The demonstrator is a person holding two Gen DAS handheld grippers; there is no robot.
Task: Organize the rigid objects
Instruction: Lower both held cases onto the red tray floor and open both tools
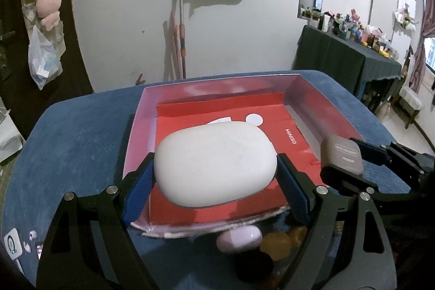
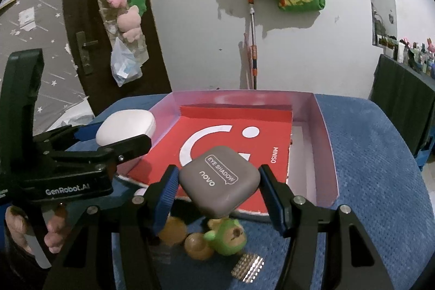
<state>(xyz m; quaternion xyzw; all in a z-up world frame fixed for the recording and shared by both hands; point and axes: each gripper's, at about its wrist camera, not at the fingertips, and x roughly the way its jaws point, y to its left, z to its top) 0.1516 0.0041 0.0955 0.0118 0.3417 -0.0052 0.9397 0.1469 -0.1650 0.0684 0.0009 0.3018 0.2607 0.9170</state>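
My left gripper (image 1: 214,170) is shut on a white oval case (image 1: 216,163) and holds it above the near end of a shallow pink-walled box with a red floor (image 1: 274,110). In the right wrist view the white case (image 2: 125,127) hangs over the box's left wall. My right gripper (image 2: 217,184) is shut on a grey square eye shadow compact (image 2: 218,181) marked "novo", above the box's (image 2: 323,127) near edge. That compact also shows at the right in the left wrist view (image 1: 341,154).
The box sits on a blue cloth-covered surface (image 2: 367,154). Near its front edge lie a pink oval case (image 1: 239,238), amber round pieces (image 2: 197,245), a green bear figure (image 2: 227,235) and a silver studded piece (image 2: 248,268). A white device (image 1: 12,246) lies at far left.
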